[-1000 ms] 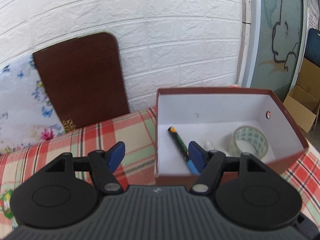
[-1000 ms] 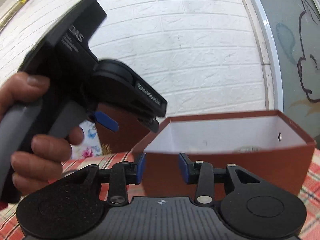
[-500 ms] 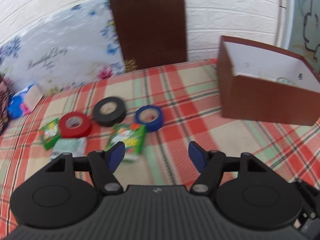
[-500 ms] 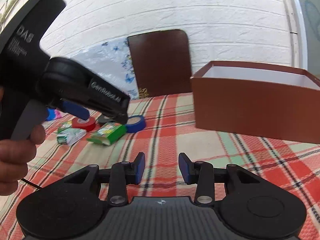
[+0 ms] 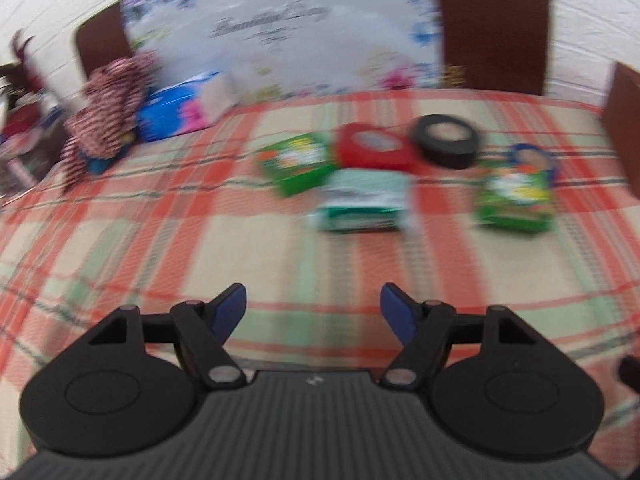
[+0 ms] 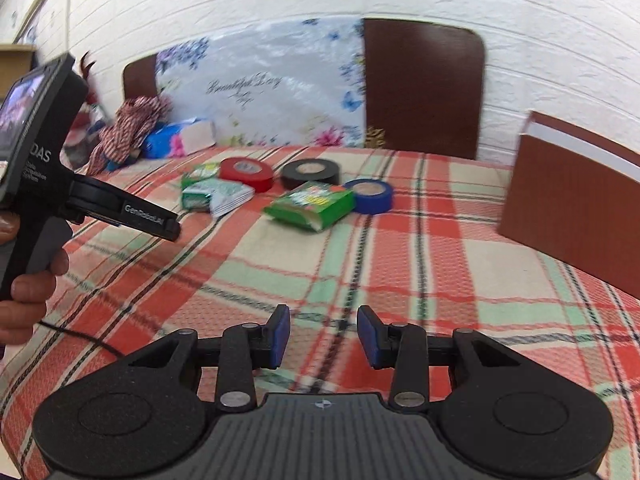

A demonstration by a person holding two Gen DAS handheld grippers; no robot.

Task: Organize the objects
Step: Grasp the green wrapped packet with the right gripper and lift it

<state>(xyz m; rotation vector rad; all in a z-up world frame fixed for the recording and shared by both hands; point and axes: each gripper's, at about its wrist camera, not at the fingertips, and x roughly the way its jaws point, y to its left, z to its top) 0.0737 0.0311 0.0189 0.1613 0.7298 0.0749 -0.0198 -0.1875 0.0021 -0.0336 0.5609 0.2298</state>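
Note:
On the plaid cloth lie a red tape roll (image 6: 247, 173), a black tape roll (image 6: 310, 173), a blue tape roll (image 6: 369, 195), two green packs (image 6: 310, 205) (image 6: 199, 172) and a pale green tissue pack (image 6: 218, 196). In the blurred left wrist view they show as the red roll (image 5: 372, 151), the black roll (image 5: 447, 140), a green pack (image 5: 514, 200) and the tissue pack (image 5: 362, 201). My left gripper (image 5: 313, 312) is open and empty, short of them. My right gripper (image 6: 323, 336) is open and empty, well short of the pile. The brown box (image 6: 576, 196) stands at the right.
A striped cloth bundle (image 6: 134, 124) and a blue tissue packet (image 6: 178, 138) lie at the back left. A flowered panel (image 6: 272, 88) and a brown board (image 6: 424, 88) lean on the white brick wall. The left hand-held gripper's body (image 6: 48, 152) fills the right view's left edge.
My left gripper has swung left, away from the box, and now faces the tapes and packs. My right gripper has also turned left, so the box has slid to the right edge.

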